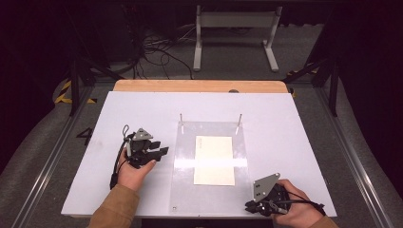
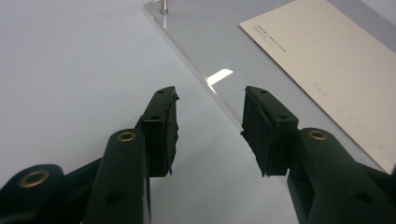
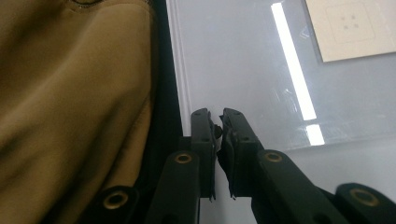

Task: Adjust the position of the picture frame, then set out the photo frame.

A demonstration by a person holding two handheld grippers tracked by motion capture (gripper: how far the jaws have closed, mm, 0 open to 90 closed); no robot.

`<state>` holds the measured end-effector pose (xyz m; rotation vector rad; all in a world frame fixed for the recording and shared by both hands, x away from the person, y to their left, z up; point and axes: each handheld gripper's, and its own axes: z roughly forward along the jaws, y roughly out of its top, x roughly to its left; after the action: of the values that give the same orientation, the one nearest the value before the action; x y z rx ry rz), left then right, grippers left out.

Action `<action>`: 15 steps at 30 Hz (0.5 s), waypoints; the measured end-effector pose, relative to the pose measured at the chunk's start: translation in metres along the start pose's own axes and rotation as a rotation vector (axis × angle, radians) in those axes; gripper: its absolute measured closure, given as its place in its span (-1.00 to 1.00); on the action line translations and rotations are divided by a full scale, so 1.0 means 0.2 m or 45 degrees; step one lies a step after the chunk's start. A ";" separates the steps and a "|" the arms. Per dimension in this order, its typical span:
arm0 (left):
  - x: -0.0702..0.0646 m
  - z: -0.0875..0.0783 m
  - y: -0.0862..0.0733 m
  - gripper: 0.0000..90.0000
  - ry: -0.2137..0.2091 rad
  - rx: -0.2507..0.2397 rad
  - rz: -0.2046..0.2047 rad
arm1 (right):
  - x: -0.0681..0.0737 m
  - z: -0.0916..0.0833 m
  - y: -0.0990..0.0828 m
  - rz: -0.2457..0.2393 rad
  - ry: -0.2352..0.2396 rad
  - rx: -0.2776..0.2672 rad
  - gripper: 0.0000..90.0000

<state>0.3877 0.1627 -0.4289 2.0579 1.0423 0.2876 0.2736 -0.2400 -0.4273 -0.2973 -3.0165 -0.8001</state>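
A clear acrylic sheet (image 1: 183,161) lies flat on the middle of the white board (image 1: 128,114), with two thin metal pins (image 1: 181,118) standing at its far edge. A cream card (image 1: 214,159) rests on the sheet. My left gripper (image 1: 165,151) sits just left of the sheet, pointing at its edge. In the left gripper view the left gripper (image 2: 210,93) is open with nothing between the jaws; the sheet's edge (image 2: 224,42) and the card (image 2: 327,60) lie ahead. My right gripper (image 1: 248,206) rests at the sheet's near right corner. The right gripper (image 3: 215,114) is shut on nothing.
A tan sleeve (image 3: 70,116) lies close beside the right gripper's jaws, past the board's front edge. A wooden strip (image 1: 199,86) borders the board's far side. Beyond it stand a white frame (image 1: 235,28) and loose cables (image 1: 152,52) on the floor.
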 end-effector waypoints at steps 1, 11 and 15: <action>0.00 0.00 0.00 0.19 0.003 -0.006 0.011 | -0.01 -0.01 -0.01 0.020 0.013 -0.007 0.85; -0.04 -0.08 -0.01 -0.11 -0.052 -0.144 0.064 | -0.08 -0.15 -0.02 0.150 -0.213 -0.433 0.30; -0.05 -0.14 -0.03 -0.23 -0.067 -0.210 0.110 | -0.15 -0.20 -0.03 0.266 -0.303 -0.562 0.21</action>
<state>0.3644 0.1731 -0.4145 1.9538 0.8697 0.3502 0.3000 -0.2699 -0.3972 -0.7463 -2.9036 -1.4961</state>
